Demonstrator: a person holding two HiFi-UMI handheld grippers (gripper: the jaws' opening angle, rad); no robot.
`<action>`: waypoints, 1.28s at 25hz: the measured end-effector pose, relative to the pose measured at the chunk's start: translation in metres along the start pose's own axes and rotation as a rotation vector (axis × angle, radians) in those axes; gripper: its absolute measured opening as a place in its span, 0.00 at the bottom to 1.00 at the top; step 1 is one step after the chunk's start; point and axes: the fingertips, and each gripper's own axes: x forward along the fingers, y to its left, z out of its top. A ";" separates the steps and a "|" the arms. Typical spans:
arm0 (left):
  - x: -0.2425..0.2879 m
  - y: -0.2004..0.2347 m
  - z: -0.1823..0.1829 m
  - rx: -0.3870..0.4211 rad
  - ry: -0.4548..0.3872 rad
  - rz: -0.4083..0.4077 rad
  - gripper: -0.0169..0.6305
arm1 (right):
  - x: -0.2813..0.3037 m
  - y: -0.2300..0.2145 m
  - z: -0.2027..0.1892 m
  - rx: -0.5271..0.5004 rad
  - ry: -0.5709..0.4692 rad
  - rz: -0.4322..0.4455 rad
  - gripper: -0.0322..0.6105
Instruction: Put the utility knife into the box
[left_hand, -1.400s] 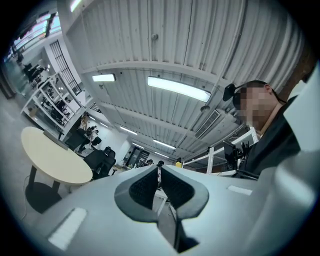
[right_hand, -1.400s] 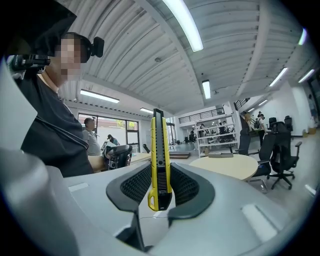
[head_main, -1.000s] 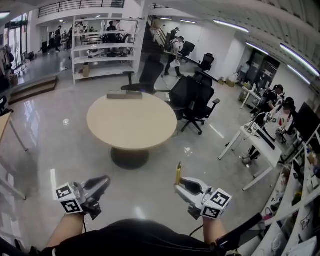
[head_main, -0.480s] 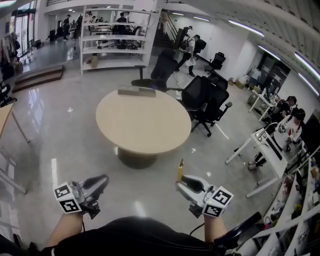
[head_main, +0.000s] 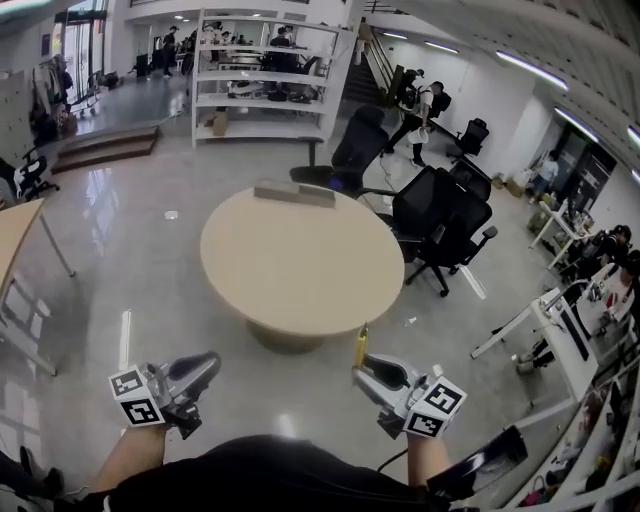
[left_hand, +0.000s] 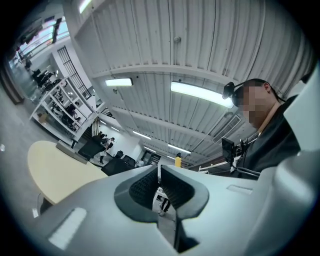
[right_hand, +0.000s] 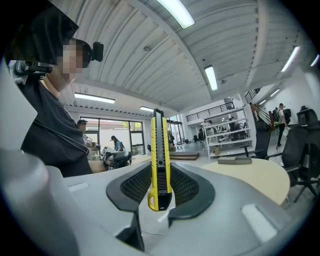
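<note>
A round beige tabletop (head_main: 300, 270) stands on a glossy grey floor (head_main: 130, 250). Black office chairs (head_main: 440, 215) stand near its far right edge. White shelving (head_main: 262, 128) stands well beyond.

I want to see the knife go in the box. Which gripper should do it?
The right gripper: its jaws clamp the yellow utility knife upright. The left gripper holds nothing. The box lies on the table's far edge.

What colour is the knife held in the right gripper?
The knife is yellow with a black strip down its middle, clearest in the right gripper view.
</note>
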 end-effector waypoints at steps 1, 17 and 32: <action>0.018 0.001 0.000 0.001 -0.005 0.007 0.03 | -0.002 -0.018 0.003 0.005 0.004 0.011 0.26; 0.217 0.033 -0.024 0.029 0.002 0.088 0.03 | -0.056 -0.228 0.026 0.010 -0.009 0.110 0.26; 0.283 0.170 0.020 -0.048 0.026 -0.080 0.03 | 0.020 -0.307 0.054 0.011 0.008 -0.071 0.26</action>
